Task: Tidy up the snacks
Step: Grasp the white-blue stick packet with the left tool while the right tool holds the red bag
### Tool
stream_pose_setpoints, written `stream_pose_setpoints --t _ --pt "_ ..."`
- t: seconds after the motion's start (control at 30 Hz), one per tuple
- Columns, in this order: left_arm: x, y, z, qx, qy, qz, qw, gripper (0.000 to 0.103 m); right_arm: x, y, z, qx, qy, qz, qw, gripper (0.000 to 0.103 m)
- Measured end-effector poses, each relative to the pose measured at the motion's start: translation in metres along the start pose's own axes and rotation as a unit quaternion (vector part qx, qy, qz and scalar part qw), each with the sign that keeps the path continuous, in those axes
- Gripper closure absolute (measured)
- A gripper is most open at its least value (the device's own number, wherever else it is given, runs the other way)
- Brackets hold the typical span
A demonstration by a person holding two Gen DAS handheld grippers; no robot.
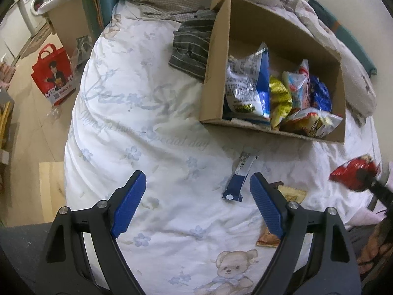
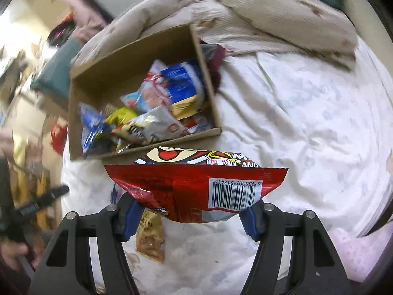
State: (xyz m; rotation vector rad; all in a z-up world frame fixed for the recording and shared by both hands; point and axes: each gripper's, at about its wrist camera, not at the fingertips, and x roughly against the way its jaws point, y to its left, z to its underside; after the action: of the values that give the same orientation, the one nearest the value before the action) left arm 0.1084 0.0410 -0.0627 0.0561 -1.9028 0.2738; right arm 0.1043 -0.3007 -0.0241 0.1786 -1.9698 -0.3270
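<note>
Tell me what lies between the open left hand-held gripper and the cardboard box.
In the left wrist view, a blue-and-white stick packet lies on the bedsheet between the left hand-held gripper and cardboard box.

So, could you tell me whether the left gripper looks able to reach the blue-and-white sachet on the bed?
Probably yes: the left gripper is open and empty, and the sachet lies flat on the bedsheet just ahead, nothing covering it.

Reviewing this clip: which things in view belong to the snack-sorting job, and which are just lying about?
Job:
- cardboard box on the bed, already holding several snack bags
- red candy bag clamped in the right gripper
- blue-and-white sachet loose on the sheet, before the open left gripper
- brown snack packet on the sheet

Lying about:
- striped grey cloth
- red shopping bag
- washing machine
- crumpled quilt
</note>
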Motion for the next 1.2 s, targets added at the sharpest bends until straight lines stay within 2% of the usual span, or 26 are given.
stream_pose_setpoints --t 0.07,0.1,0.2,0.4,0.53,0.7,0.83,0.9,1.1,1.2 --pt "-0.006 -0.001 0.003 -0.008 0.006 -0.008 0.9999 0.021 -0.008 -0.002 -0.005 -0.016 0.001 -0.006 1.000 0.034" --pt "-0.009 -0.002 0.004 -0.011 0.009 -0.008 0.9999 0.026 -0.008 -0.003 -0.005 -0.018 0.002 -0.011 1.000 0.034" --pt "-0.022 -0.011 0.007 -0.025 0.031 0.010 0.9992 0.034 -0.015 0.008 -0.004 -0.004 0.004 -0.013 1.000 0.034" --pt "-0.063 -0.054 0.010 -0.083 0.068 0.026 0.9939 0.048 -0.024 0.017 0.001 0.009 0.011 -0.019 1.000 0.034" --pt "-0.082 -0.072 0.011 -0.104 0.080 0.019 0.9911 0.050 -0.026 0.019 0.002 0.014 0.013 -0.017 1.000 0.034" --pt "-0.093 -0.079 0.006 -0.111 0.064 0.008 0.9917 0.052 -0.028 0.019 0.004 0.014 0.019 -0.020 1.000 0.034" --pt "-0.103 -0.078 0.005 -0.115 0.068 0.003 0.9911 0.083 -0.030 0.023 0.004 0.019 0.021 -0.023 0.999 0.034" --pt "-0.103 -0.078 0.007 -0.119 0.064 -0.001 0.9908 0.089 -0.030 0.025 0.004 0.022 0.022 -0.025 0.999 0.034" --pt "-0.092 -0.074 0.009 -0.119 0.052 -0.005 0.9915 0.090 -0.029 0.027 0.005 0.028 0.019 -0.029 0.999 0.034" --pt "-0.087 -0.068 0.014 -0.100 0.054 -0.011 0.9934 0.090 -0.030 0.028 0.005 0.031 0.021 -0.030 0.999 0.034"
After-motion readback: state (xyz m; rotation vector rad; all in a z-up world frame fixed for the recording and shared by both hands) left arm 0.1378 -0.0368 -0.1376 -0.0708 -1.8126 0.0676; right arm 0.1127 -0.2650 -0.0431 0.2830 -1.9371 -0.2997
